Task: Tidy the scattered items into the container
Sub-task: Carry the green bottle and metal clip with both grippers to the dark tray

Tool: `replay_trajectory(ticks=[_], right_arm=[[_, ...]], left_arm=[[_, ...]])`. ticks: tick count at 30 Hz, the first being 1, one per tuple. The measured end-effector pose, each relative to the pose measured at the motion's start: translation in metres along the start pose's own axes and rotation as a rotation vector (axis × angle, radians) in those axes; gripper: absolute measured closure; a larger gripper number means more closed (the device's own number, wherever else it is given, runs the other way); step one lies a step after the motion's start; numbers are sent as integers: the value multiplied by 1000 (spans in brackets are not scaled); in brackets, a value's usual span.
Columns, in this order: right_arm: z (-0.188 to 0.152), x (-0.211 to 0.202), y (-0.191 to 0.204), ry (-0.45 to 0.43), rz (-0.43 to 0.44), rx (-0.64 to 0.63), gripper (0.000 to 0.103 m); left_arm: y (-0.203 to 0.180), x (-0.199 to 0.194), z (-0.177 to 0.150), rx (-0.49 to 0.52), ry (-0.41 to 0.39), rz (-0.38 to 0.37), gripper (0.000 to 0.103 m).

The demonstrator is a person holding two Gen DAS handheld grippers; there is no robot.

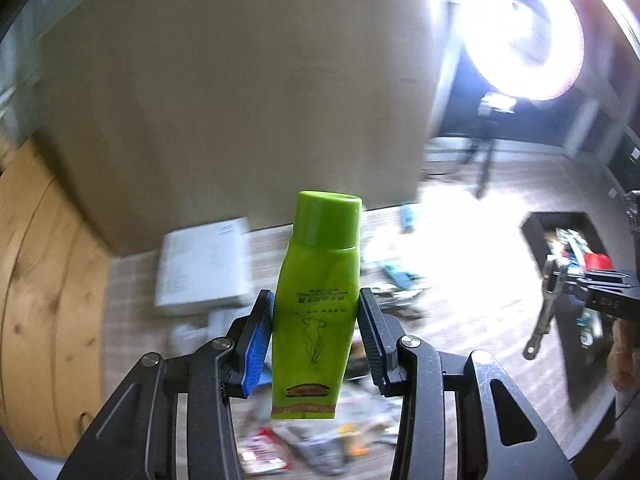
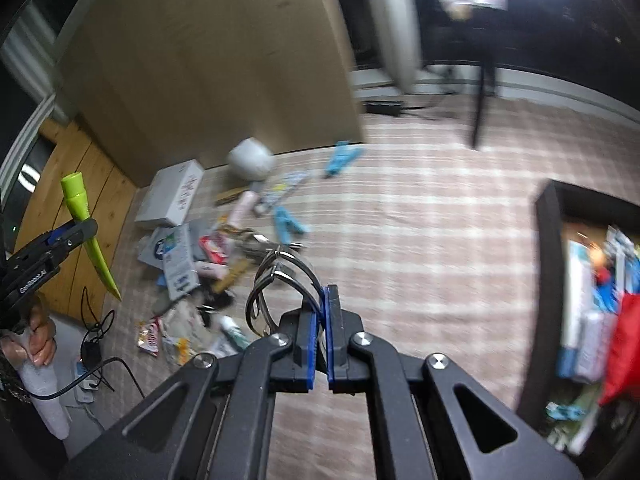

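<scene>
A lime-green tube (image 1: 316,300) with a flip cap stands upright between the pads of my left gripper (image 1: 316,298), which is shut on its middle. It hangs in the air above the pile. In the right wrist view the same tube (image 2: 100,264) and left gripper (image 2: 82,234) sit at the far left. My right gripper (image 2: 324,294) is shut on a silvery metal tool with looped handles (image 2: 276,276), and that tool (image 1: 546,312) dangles from the right gripper (image 1: 576,280). The black container (image 2: 546,248) lies to the right with several items and something red inside, and the container (image 1: 556,220) also shows in the left wrist view.
Scattered packets and tubes (image 2: 200,256) lie on a checked cloth (image 2: 420,220), with a white box (image 2: 172,196), blue clips (image 2: 288,220) and a white roll (image 2: 250,160). A brown board (image 2: 208,60) stands behind. Cables (image 2: 96,344) trail at the left. A ring light (image 1: 520,28) glares.
</scene>
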State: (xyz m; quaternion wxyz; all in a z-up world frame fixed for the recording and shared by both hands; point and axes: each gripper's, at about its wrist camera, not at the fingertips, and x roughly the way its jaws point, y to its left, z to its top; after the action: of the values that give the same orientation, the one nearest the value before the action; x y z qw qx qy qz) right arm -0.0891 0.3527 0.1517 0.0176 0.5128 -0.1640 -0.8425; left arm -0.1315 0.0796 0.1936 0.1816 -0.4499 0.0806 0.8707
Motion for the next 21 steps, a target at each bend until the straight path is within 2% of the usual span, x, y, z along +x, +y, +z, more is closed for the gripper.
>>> replay_trajectory(ticks=[12, 17, 21], right_arm=[[-64, -102, -163, -66, -156, 262, 99], [-91, -121, -199, -48, -164, 309, 99], [-99, -113, -215, -11, -175, 306, 99]], left_arm=[[-225, 18, 26, 247, 38, -309, 63], [-300, 21, 22, 336, 66, -378, 63], [-338, 28, 20, 375, 96, -394, 63]])
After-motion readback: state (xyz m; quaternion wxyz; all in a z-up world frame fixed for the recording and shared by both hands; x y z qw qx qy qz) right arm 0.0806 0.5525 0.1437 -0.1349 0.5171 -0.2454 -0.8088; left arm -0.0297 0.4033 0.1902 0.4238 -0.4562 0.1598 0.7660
